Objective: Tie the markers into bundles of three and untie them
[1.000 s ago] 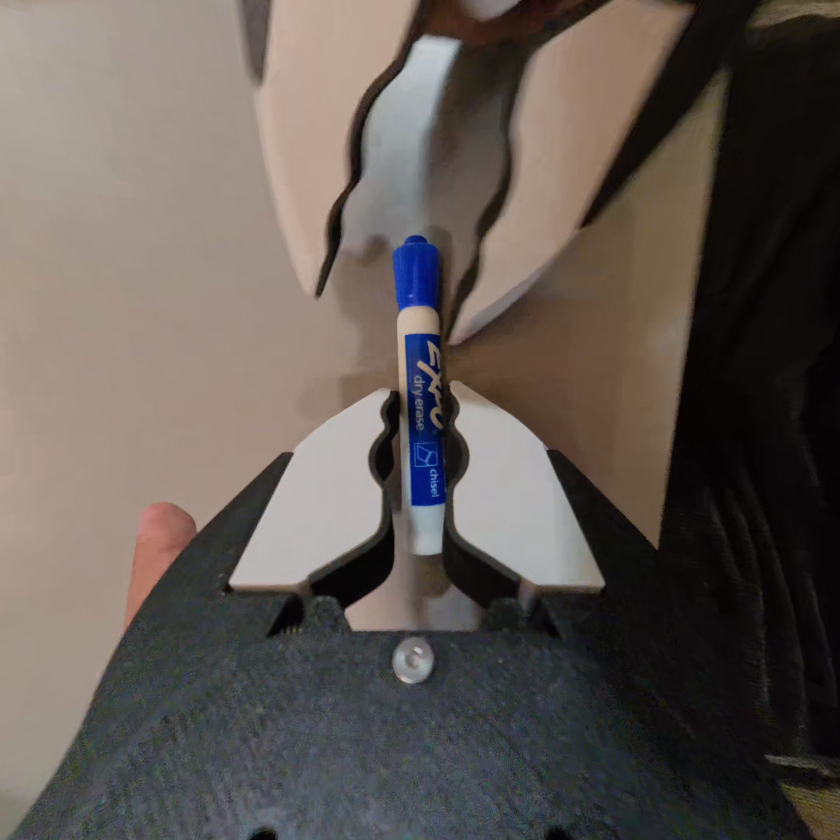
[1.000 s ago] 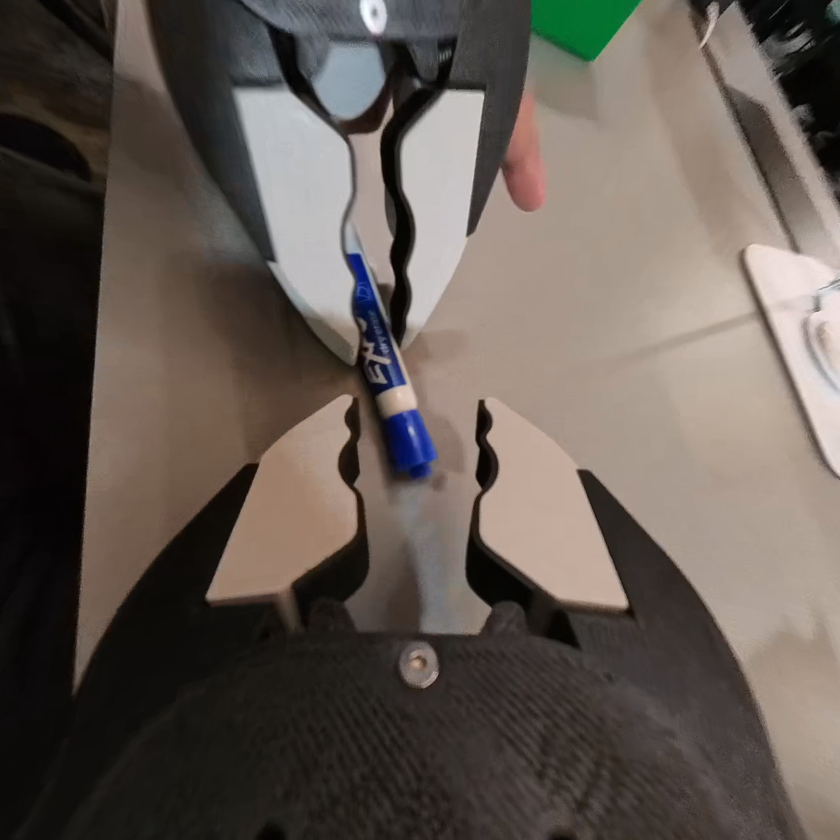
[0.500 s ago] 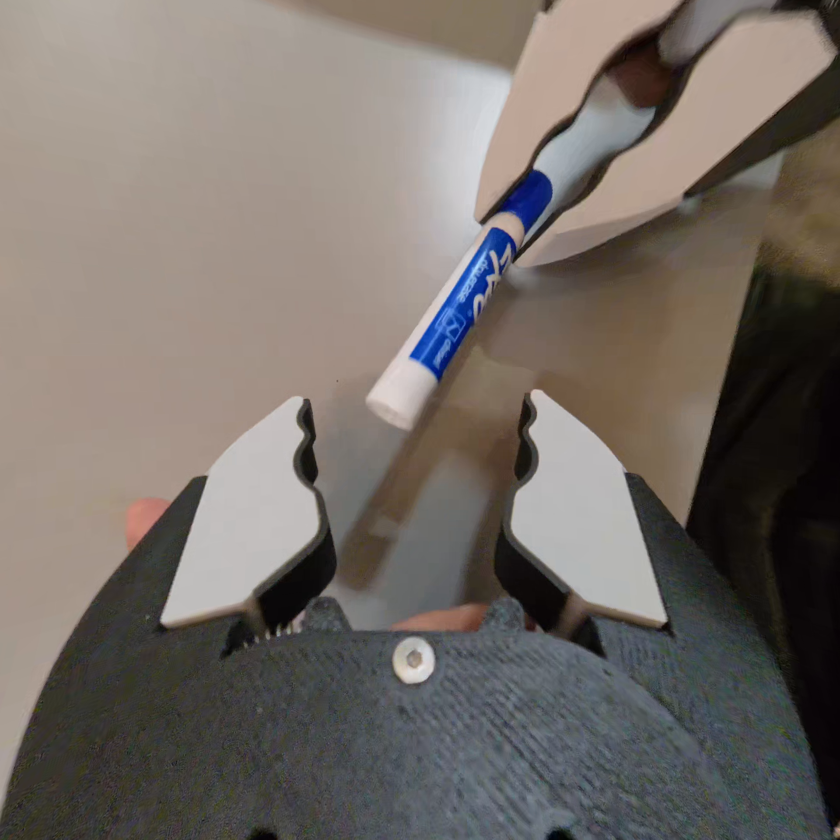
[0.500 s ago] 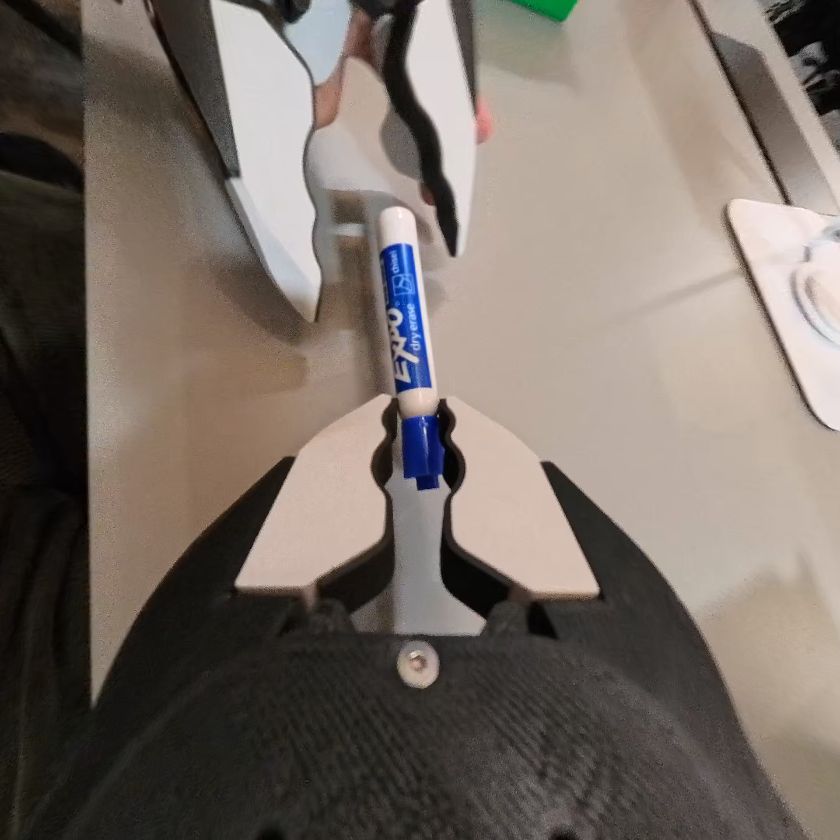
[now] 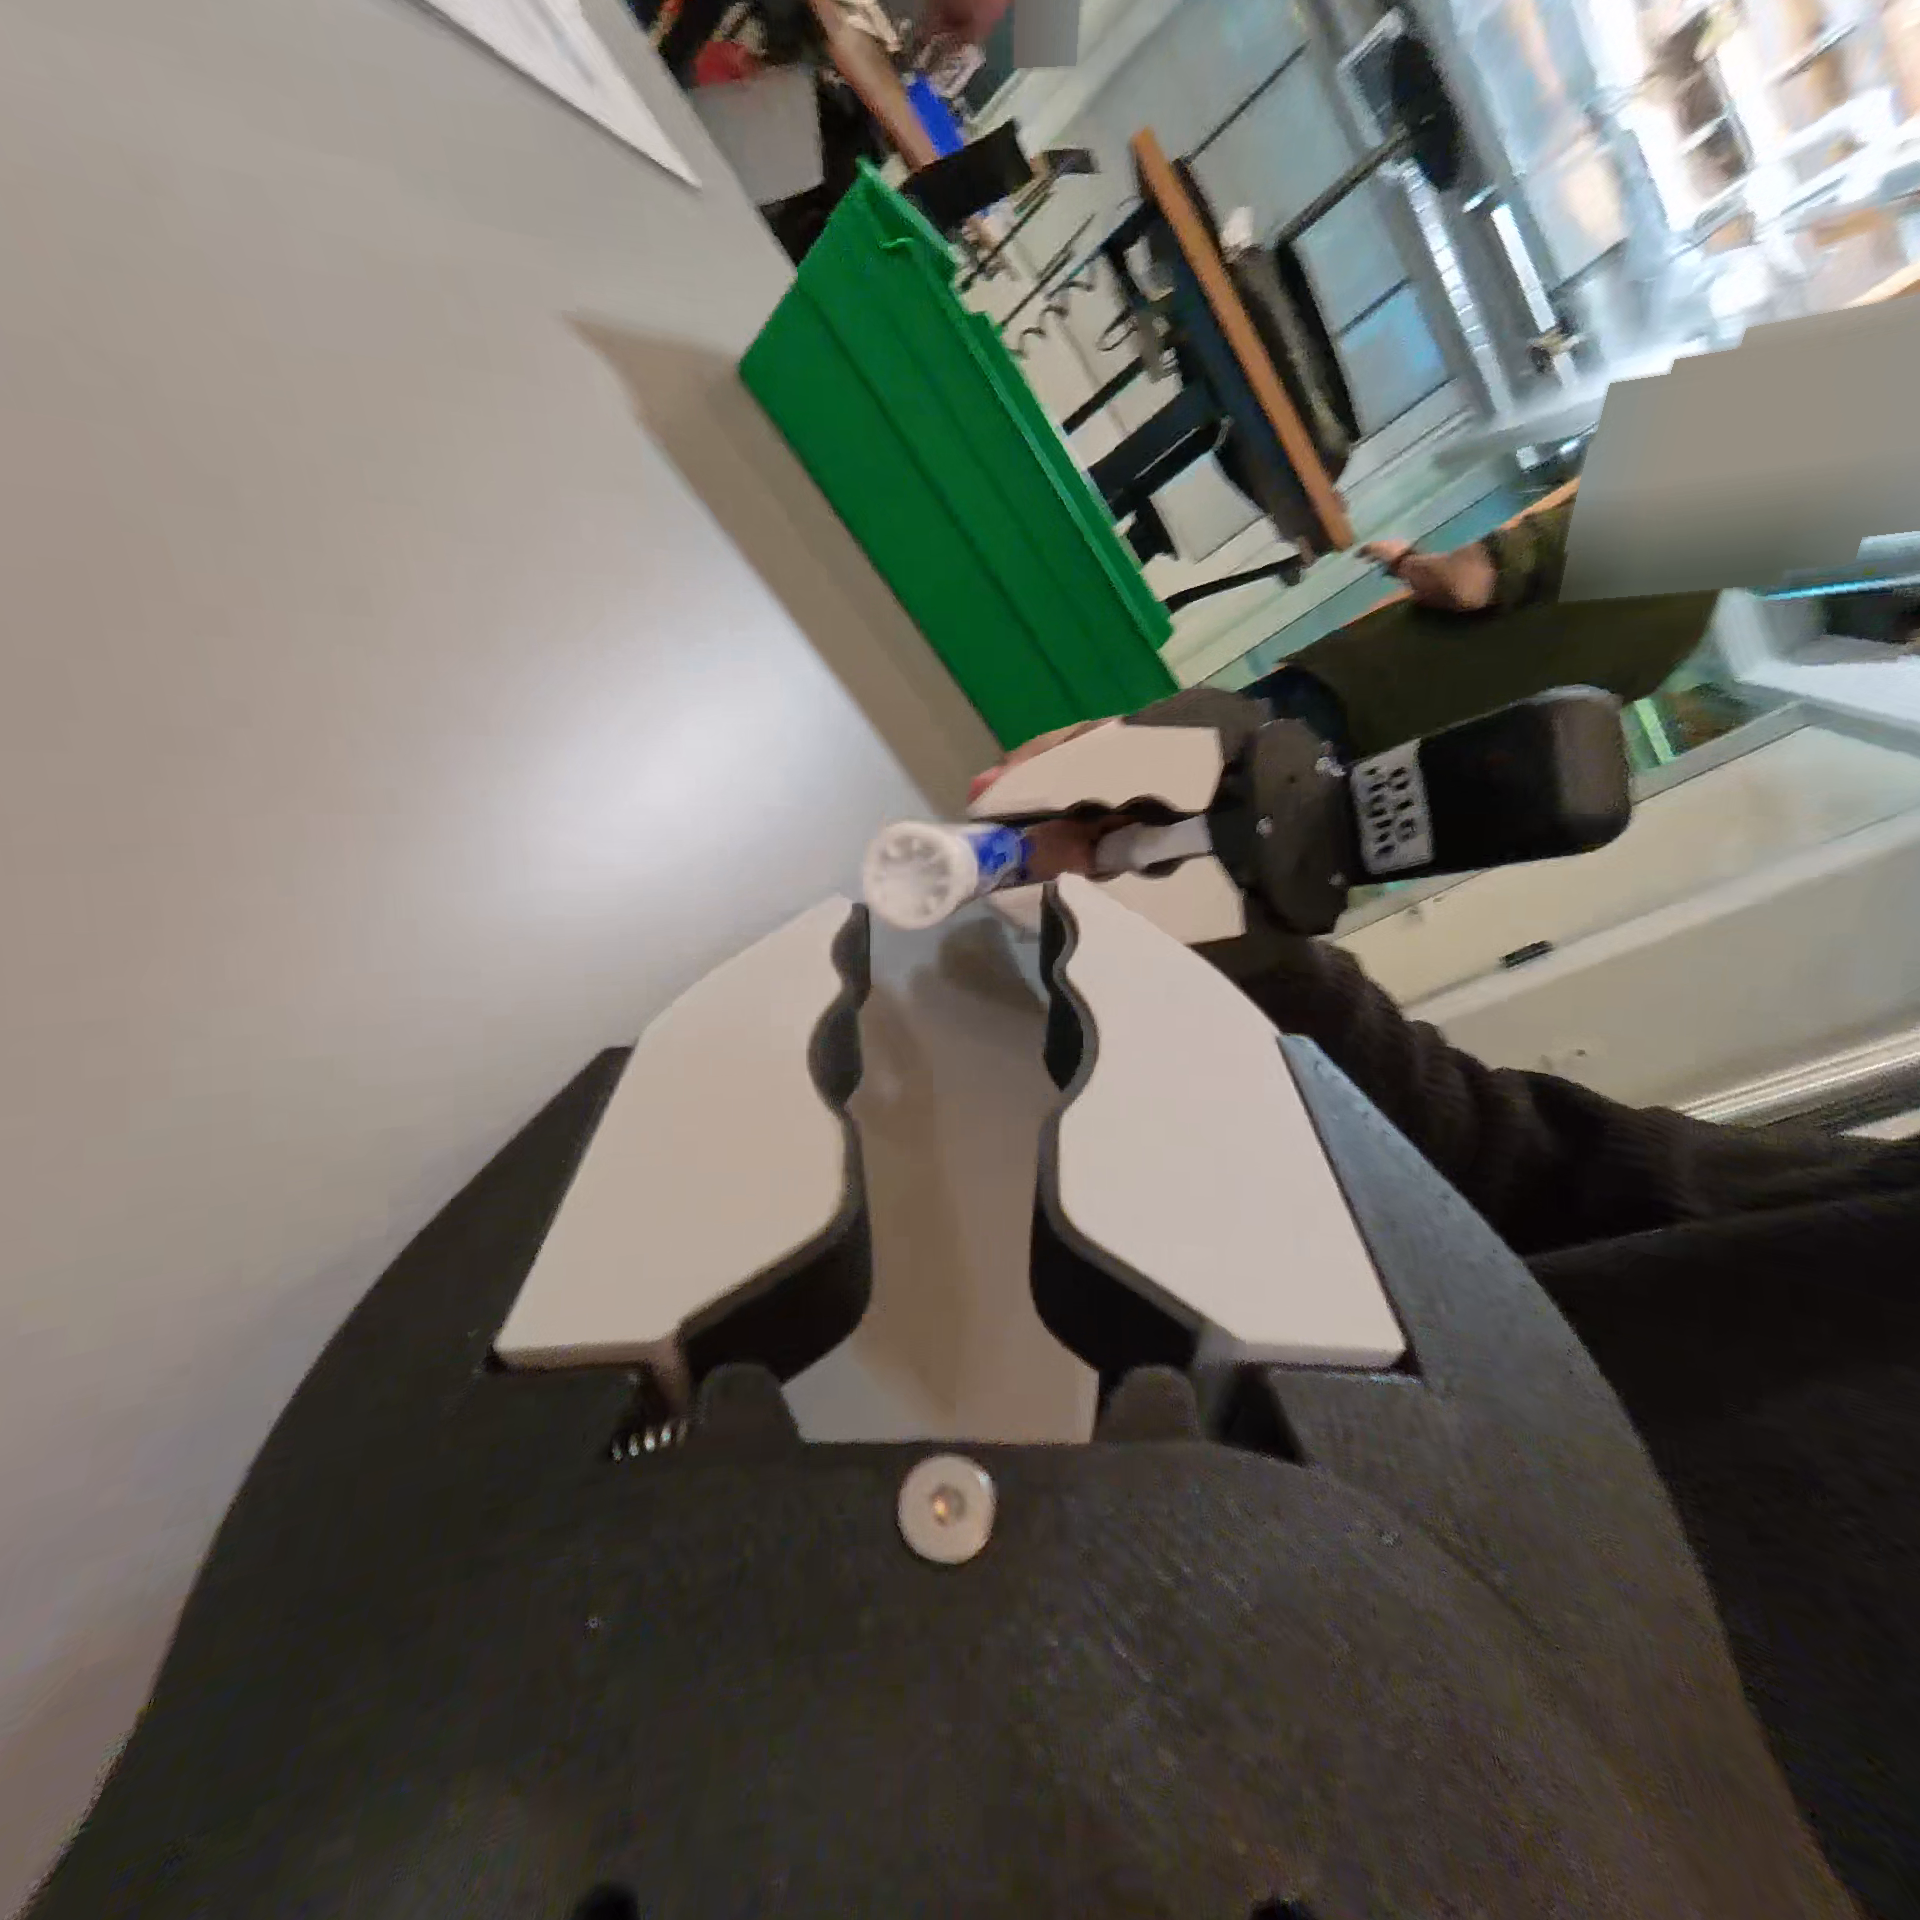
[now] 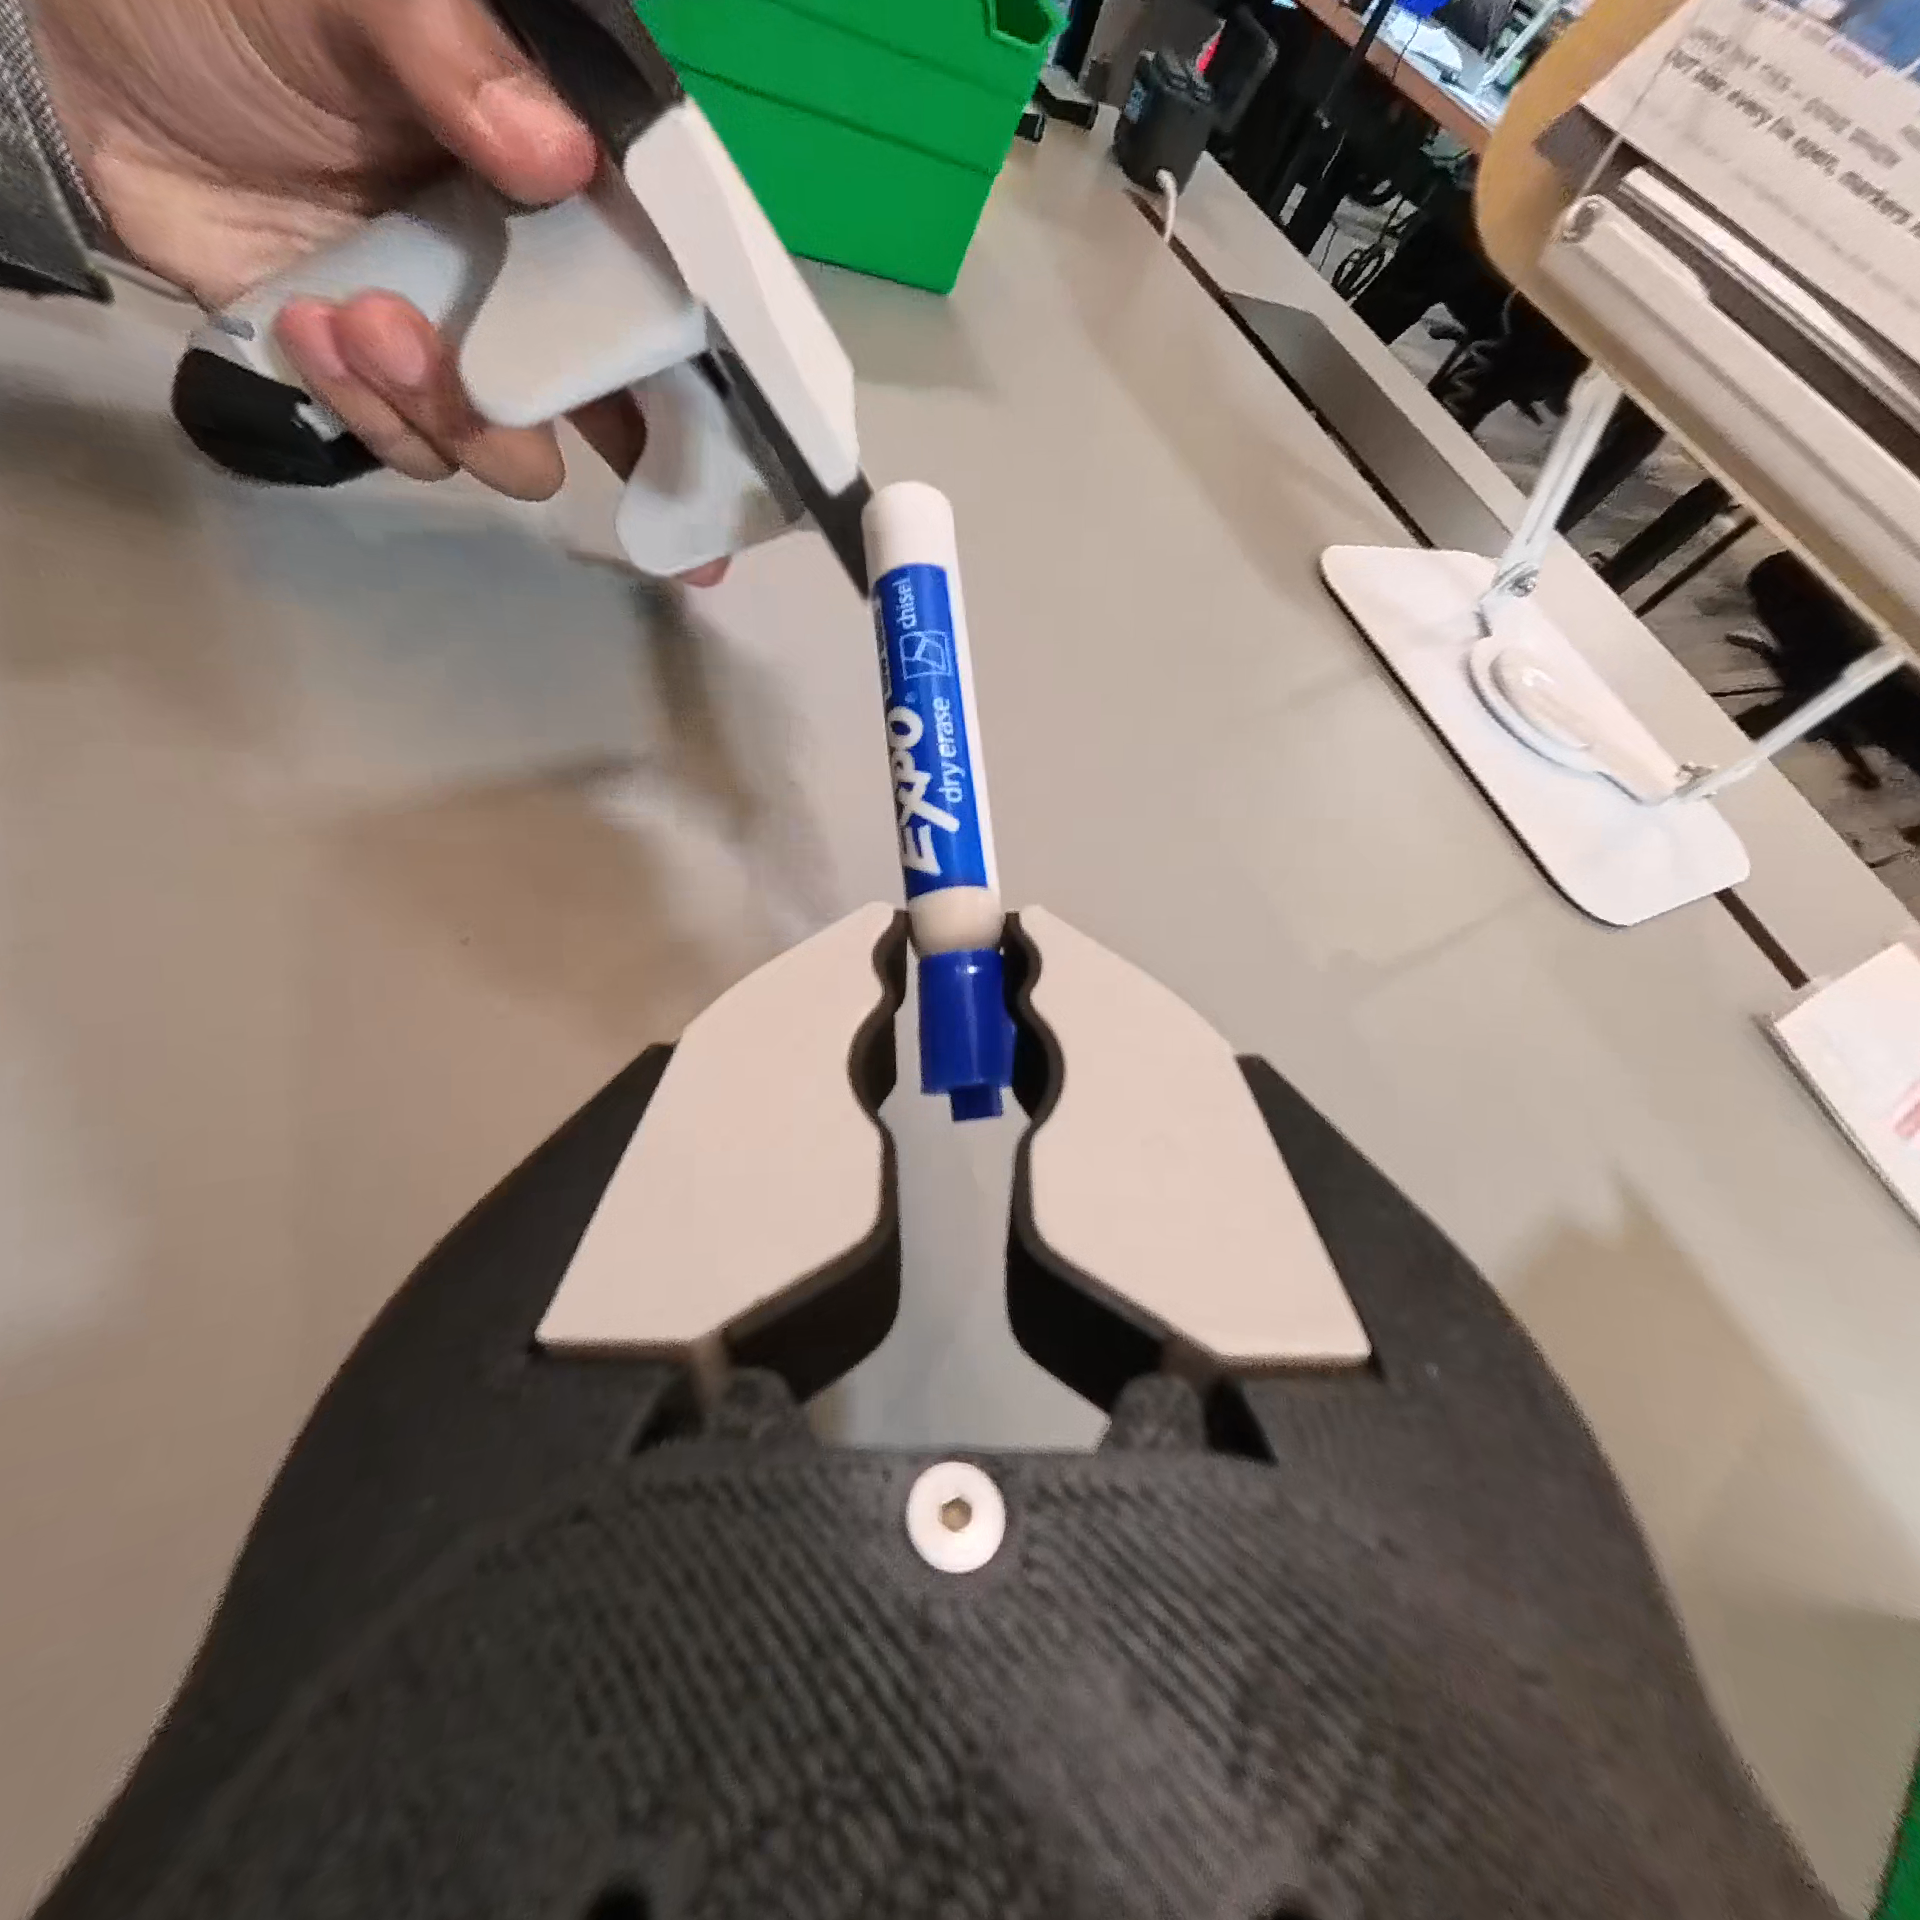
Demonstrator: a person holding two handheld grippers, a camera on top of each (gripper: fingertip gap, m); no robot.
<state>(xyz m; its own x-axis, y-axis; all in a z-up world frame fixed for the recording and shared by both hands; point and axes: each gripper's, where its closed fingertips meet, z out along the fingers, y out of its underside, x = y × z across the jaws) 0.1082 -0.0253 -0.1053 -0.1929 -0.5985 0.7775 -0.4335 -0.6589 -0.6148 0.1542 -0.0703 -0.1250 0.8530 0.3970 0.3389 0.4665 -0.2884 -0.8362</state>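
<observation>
A blue-and-white marker [image 6: 938, 727] is held by its blue cap in my right gripper [image 6: 956, 920], which is shut on it. The marker sticks out forward above the grey table [image 6: 416, 831]. My left gripper [image 5: 951, 914] is open and empty, and the marker's white butt end [image 5: 920, 871] sits just ahead of its fingertips. In the left wrist view the right gripper [image 5: 1013, 847] comes in from the right with the marker. In the right wrist view a hand holds the left gripper [image 6: 790, 509] at the upper left, with one fingertip beside the marker's white end. No other markers or ties show.
A green bin [image 6: 862, 135] stands at the back of the table and also shows in the left wrist view [image 5: 935, 499]. A white lamp base [image 6: 1527, 727] and a paper card [image 6: 1860, 1070] lie at the right. A dark sleeve [image 5: 1455, 1122] is at the right. My right fingertips sit around 8 cm from my left ones.
The marker passed from the left gripper to the right: the left opened, the right shut on the cap. Since then both grippers have tilted up and the left's jaws have narrowed near the butt end.
</observation>
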